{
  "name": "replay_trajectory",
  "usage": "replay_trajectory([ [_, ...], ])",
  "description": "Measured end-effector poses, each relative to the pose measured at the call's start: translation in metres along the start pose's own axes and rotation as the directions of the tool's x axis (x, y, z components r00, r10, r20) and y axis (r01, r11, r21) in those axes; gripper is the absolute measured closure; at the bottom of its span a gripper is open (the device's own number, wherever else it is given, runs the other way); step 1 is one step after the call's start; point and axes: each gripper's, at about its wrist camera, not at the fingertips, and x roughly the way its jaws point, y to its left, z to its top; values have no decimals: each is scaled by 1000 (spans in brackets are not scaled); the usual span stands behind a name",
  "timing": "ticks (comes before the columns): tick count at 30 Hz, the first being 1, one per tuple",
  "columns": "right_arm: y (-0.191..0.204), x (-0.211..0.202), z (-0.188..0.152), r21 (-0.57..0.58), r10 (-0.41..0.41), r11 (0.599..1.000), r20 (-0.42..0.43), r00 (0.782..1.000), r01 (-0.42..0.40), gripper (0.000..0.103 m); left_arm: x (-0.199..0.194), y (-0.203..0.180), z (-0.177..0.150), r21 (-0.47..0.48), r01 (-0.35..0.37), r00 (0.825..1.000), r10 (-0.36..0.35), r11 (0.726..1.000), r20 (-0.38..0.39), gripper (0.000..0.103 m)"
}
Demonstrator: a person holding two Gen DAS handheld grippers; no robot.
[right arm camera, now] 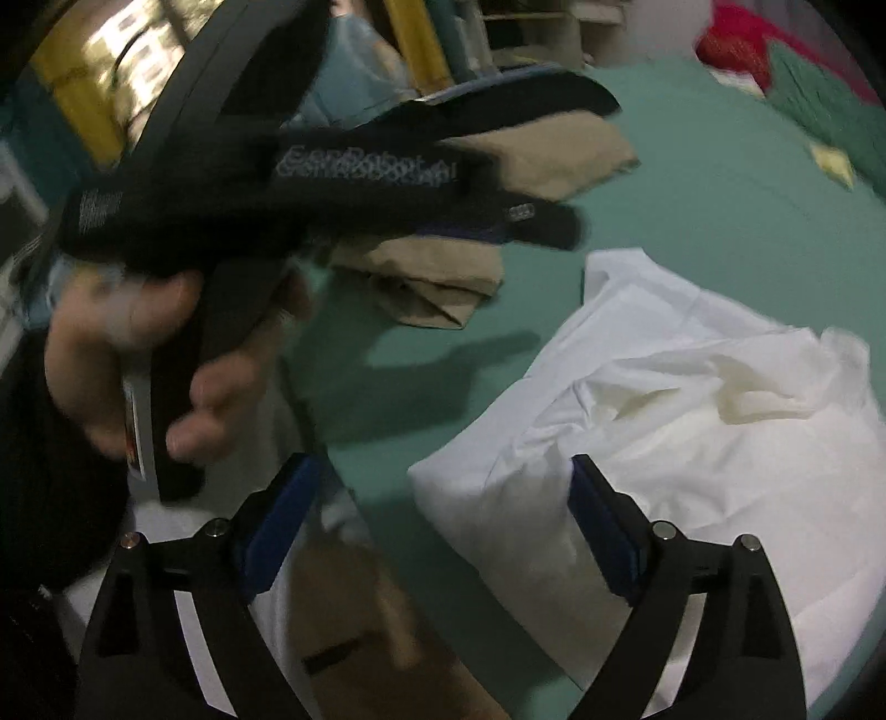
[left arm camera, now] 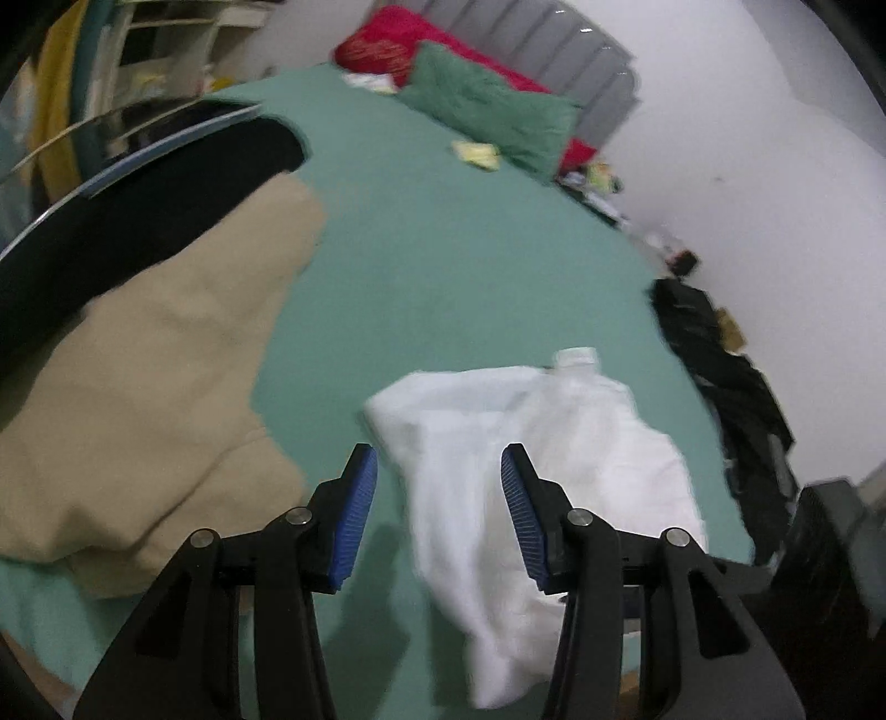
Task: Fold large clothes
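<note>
**A:** Where is the garment?

**B:** A crumpled white garment (right arm camera: 692,421) lies on the green bed sheet (left arm camera: 470,266), lower centre-right in the left wrist view and filling the right half of the right wrist view.

**A:** And the jaws?

**B:** The left gripper (left arm camera: 439,512) hangs over the white cloth's left edge, jaws parted, nothing pinched between the blue pads (left arm camera: 354,515). The right gripper (right arm camera: 443,526) has its jaws spread wide, released; its right pad sits over the cloth's near edge, but whether it touches cannot be told.

**A:** What else is around?

**B:** A folded tan garment (left arm camera: 155,387) lies at left of the left wrist view. In the right wrist view a hand (right arm camera: 166,365) grips the other gripper's handle at upper left. A green pillow (left arm camera: 493,111) and a red pillow (left arm camera: 382,41) rest at the top.
</note>
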Motion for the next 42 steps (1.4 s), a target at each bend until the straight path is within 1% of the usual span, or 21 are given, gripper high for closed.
replay_trajectory([
  [3, -6, -26, -14, -9, -74, 997, 27, 997, 74, 13, 4, -25, 1, 30, 108, 994, -108, 994, -13, 44],
  [6, -28, -51, -24, 50, -162, 986, 15, 987, 161, 13, 24, -51, -1, 75, 163, 983, -155, 984, -98, 44],
  [9, -60, -81, -39, 139, -255, 959, 28, 967, 248, 13, 57, -77, -7, 161, 132, 976, -100, 978, -195, 44],
  [11, -90, -99, -55, 230, -311, 927, 35, 950, 296, 13, 83, -85, -11, 225, 42, 969, 15, 973, -245, 44],
  [12, -106, -106, -65, 291, -335, 905, 35, 942, 311, 13, 93, -89, -11, 277, -10, 967, 80, 961, -243, 44],
  [15, -147, -119, -94, 446, -370, 835, 22, 929, 322, 13, 105, -93, -8, 340, -32, 966, 117, 940, -232, 44],
  [16, -157, -123, -102, 478, -370, 820, 24, 929, 315, 13, 110, -86, -2, 313, -50, 965, 126, 948, -228, 45],
  [17, -167, -124, -113, 521, -362, 800, 26, 932, 297, 13, 112, -79, 1, 284, -79, 965, 145, 956, -220, 65],
  [18, -171, -125, -118, 548, -347, 790, 29, 937, 276, 13, 114, -66, 5, 234, -129, 960, 180, 964, -215, 93],
  [19, -179, -124, -125, 568, -324, 785, 38, 945, 246, 13, 114, -55, 7, 197, -160, 956, 201, 967, -211, 96],
  [22, -181, -115, -135, 570, -263, 804, 87, 961, 168, 13, 94, -15, 13, 15, -253, 957, 253, 967, -144, 96],
  [24, -181, -107, -140, 581, -213, 808, 132, 968, 99, 13, 79, -4, 14, -25, -320, 944, 317, 947, -96, 96],
  [26, -181, -89, -135, 595, -154, 803, 163, 975, 27, 13, 64, 8, 13, -93, -341, 940, 336, 936, -65, 94],
  [29, -179, -65, -138, 609, -95, 792, 174, 980, -31, 17, 53, 14, 3, -162, -297, 954, 283, 941, -102, 63],
  [31, -178, -65, -142, 623, -73, 777, 233, 970, -91, 19, 53, 4, -7, -155, -247, 966, 230, 957, -120, 61],
  [33, -182, -63, -145, 647, -26, 744, 276, 961, -166, 35, 56, -15, -20, -101, -184, 973, 167, 978, -156, 59],
  [35, -184, -56, -150, 674, 20, 702, 307, 952, -232, 51, 66, -38, -33, -29, -145, 970, 137, 989, -199, 59],
  [37, -183, -58, -157, 683, 24, 685, 324, 946, -252, 66, 83, -58, -49, 54, -132, 955, 142, 990, -261, 60],
  [38, -183, -59, -159, 692, 21, 675, 331, 944, -257, 77, 87, -62, -53, 68, -128, 951, 142, 989, -275, 68],
  [39, -183, -63, -159, 697, 17, 670, 331, 943, -257, 80, 88, -69, -58, 91, -129, 950, 149, 987, -274, 87],
  [42, -175, -81, -155, 680, -39, 710, 300, 953, -184, 83, 89, -86, -60, 128, -100, 952, 132, 987, -274, 93],
])
